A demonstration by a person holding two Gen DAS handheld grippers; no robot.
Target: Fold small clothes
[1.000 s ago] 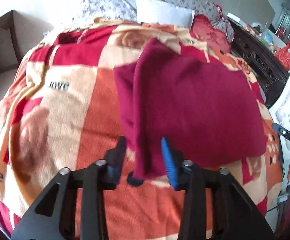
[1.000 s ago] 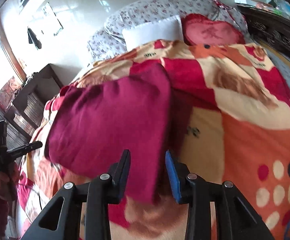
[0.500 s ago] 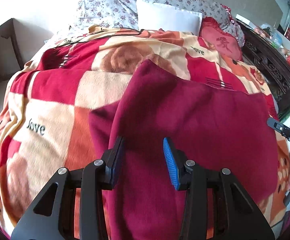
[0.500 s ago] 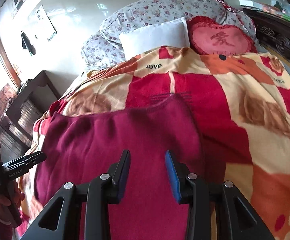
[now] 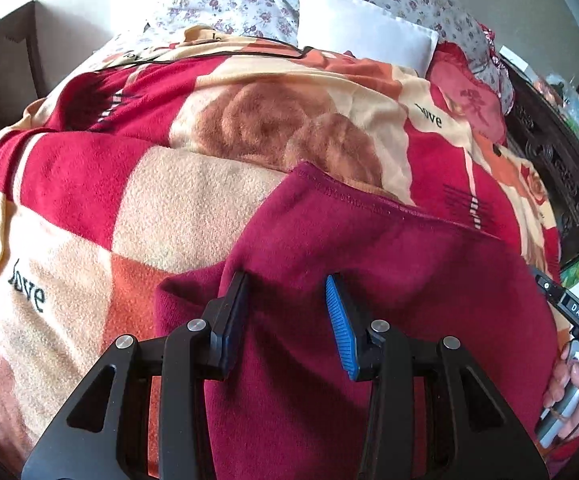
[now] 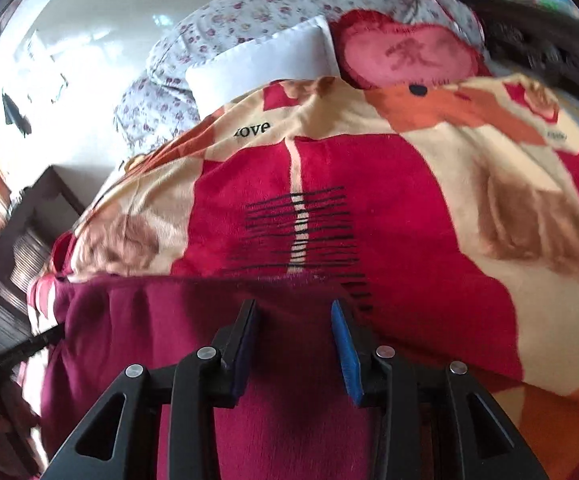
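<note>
A maroon fleece garment (image 5: 409, 280) lies over the red, orange and cream patterned blanket (image 5: 129, 184) on a bed. Its stitched far hem runs across just ahead of both grippers. My left gripper (image 5: 285, 280) grips the garment near its left edge, the cloth bunched between the black and blue pads. In the right wrist view the garment (image 6: 149, 320) fills the lower left, and my right gripper (image 6: 293, 306) holds it just behind the hem. A hand (image 5: 569, 384) holding the right gripper's handle shows at the left view's right edge.
A white pillow (image 5: 361, 40), floral bedding (image 6: 249, 20) and a red heart cushion (image 6: 405, 56) sit at the head of the bed. Dark carved wooden furniture (image 5: 561, 168) stands on the right, and a dark bedside cabinet (image 6: 29, 216) on the left.
Both grippers carried the garment forward toward the pillows and lower. The cloth hung from the jaws a second ago; now it lies spread on the blanket with its hem just ahead.
</note>
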